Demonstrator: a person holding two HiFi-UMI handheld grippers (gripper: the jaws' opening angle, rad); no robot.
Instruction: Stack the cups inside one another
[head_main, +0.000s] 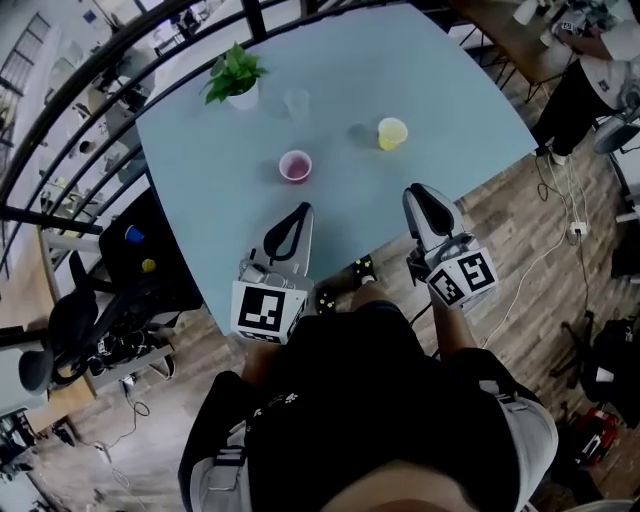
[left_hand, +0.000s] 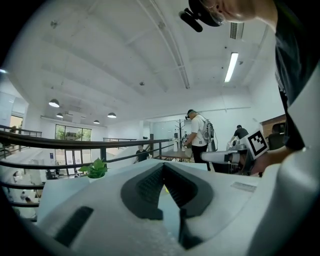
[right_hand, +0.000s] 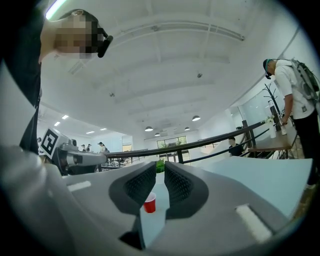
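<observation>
On blue tabletop (head_main: 450, 100), nothing stacked yet. Left hand-held gripper (head_main: 300, 212) pressed together, empty; right hand-held gripper (head_main: 416, 194) slightly spread, empty; both near edge. Red cup (head_main: 295, 166), yellow cup (head_main: 392, 133), clear cup (head_main: 297, 103) standing apart; all three left to nest.

The left claw (left_hand: 163, 165) mostly hides the yellow cup (left_hand: 165, 189).
</observation>
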